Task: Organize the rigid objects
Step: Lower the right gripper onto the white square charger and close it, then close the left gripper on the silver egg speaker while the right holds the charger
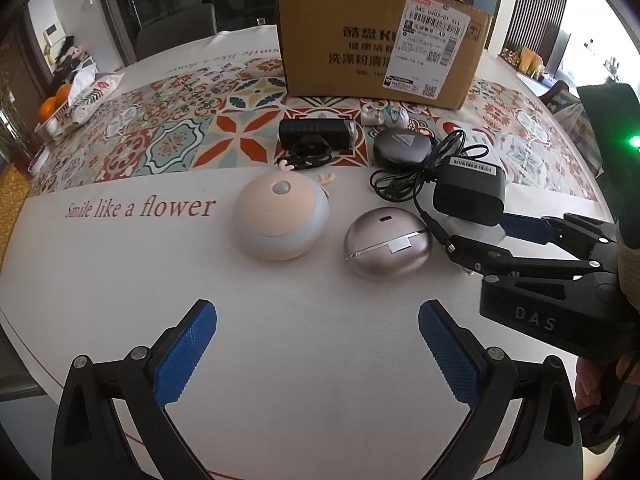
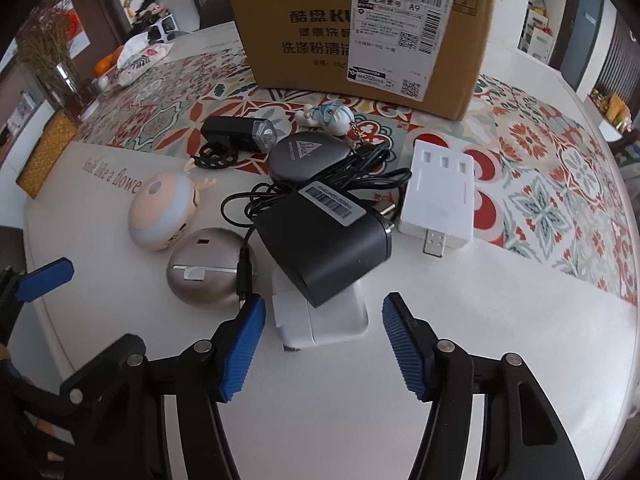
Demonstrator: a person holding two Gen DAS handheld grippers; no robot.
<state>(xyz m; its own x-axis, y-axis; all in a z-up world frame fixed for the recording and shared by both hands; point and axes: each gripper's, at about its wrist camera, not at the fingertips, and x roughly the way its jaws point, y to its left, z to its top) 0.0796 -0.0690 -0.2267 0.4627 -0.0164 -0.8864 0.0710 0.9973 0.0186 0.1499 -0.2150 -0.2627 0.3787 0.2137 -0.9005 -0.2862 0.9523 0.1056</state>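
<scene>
Right gripper (image 2: 322, 344) gapes around the white block (image 2: 320, 320) under the black adapter (image 2: 324, 244).

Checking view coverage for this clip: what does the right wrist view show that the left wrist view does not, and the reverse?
Only the right wrist view shows the white USB hub lying right of the black power adapter, and the whole white block under that adapter; the left view catches just a sliver of it. Only the left wrist view shows the right gripper's body from outside, and the left gripper open over bare table. Both show the cardboard box, pink round gadget, silver case, dark disc and bike light. The right gripper is open.
</scene>
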